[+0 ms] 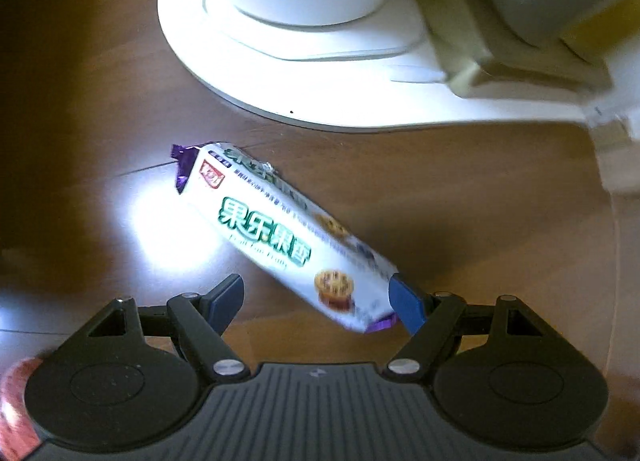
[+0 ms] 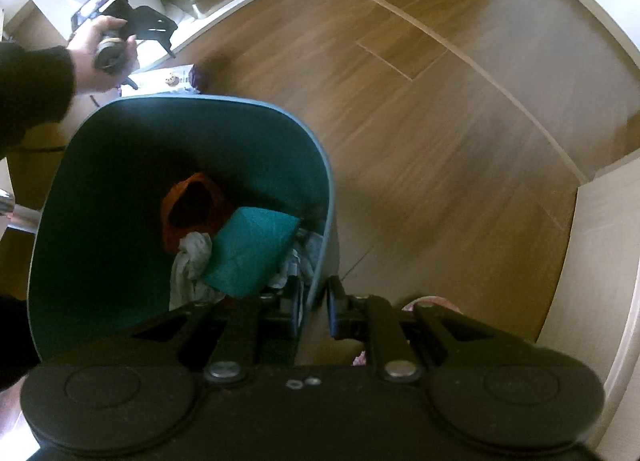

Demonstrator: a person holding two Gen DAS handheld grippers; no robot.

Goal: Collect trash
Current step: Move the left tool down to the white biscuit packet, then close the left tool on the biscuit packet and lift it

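Note:
A long white biscuit packet (image 1: 276,229) with green lettering and purple ends lies slantwise on the wooden floor. My left gripper (image 1: 316,293) hangs open just above its near end. The right blue pad (image 1: 404,305) is right at the packet's purple tip and the left pad is well clear. In the right wrist view my right gripper (image 2: 316,297) is shut on the near rim of a teal bin (image 2: 180,133). An orange wrapper (image 2: 188,205), a teal packet (image 2: 252,253) and crumpled white paper (image 2: 192,257) lie in the bin. Beyond the bin, a person's hand (image 2: 100,49) holds the left gripper over the biscuit packet (image 2: 168,81).
A white appliance on a broad white base (image 1: 304,73) stands just behind the packet, with bags (image 1: 540,1) on a ledge to its right. Open wooden floor (image 2: 440,121) spreads right of the bin, bounded by white skirting and door frames. Something pink (image 2: 432,303) lies by the right gripper.

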